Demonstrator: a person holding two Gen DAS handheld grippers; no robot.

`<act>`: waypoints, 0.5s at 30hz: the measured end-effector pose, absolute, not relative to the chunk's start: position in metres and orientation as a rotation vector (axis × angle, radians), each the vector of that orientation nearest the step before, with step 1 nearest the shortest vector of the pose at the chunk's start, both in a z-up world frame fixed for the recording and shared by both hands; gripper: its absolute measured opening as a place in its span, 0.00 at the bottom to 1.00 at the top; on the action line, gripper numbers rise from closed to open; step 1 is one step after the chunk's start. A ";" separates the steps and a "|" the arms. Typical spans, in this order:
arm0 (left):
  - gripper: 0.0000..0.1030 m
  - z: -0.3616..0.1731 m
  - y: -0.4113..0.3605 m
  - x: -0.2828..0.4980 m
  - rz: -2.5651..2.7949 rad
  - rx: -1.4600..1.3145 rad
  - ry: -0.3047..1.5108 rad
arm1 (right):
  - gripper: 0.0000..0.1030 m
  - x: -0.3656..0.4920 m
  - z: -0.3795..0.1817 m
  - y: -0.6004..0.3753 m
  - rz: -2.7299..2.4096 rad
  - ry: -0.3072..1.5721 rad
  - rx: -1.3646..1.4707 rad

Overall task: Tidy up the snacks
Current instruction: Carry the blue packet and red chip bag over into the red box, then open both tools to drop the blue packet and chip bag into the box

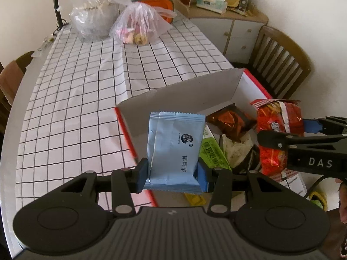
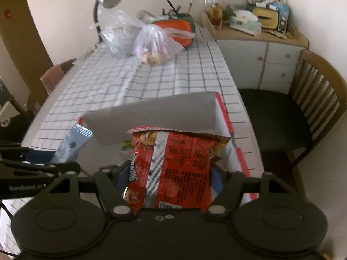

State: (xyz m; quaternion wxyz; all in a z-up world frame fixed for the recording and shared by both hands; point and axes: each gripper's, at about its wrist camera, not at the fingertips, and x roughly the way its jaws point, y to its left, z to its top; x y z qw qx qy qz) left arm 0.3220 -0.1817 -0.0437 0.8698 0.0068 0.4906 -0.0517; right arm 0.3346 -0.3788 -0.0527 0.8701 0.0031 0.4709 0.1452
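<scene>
Left tool: clamped on the lower part of a pale blue packet, which is held upright over the near left corner of the box.
Right tool: closed on a red snack bag, gripped across its lower half and held above the box interior.
Box: an open cardboard box with red edging, set at the near right end of the table; a green packet and a dark orange packet already lie inside.
Blue packet handling: judged light and thin, with a slick foil skin; a crumbly pastry is probably inside, so a gentle pinch near the sealed edge is advised.
Red bag handling: judged light, puffy and crushable; the flat crimped seam is the safer hold, since the filled middle would be squashed.
Risk: slipping of the foil is likely if the grip is loosened early.
</scene>
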 end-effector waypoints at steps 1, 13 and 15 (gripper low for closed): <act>0.44 -0.048 -0.185 0.327 -0.102 0.017 1.039 | 0.69 0.338 -0.057 -0.381 0.298 0.995 -0.001; 0.44 -0.094 -0.211 0.377 -0.061 0.060 1.170 | 0.69 0.366 -0.096 -0.371 0.344 1.105 -0.087; 0.44 -0.100 -0.213 0.381 -0.061 0.054 1.193 | 0.69 0.368 -0.100 -0.371 0.337 1.118 -0.088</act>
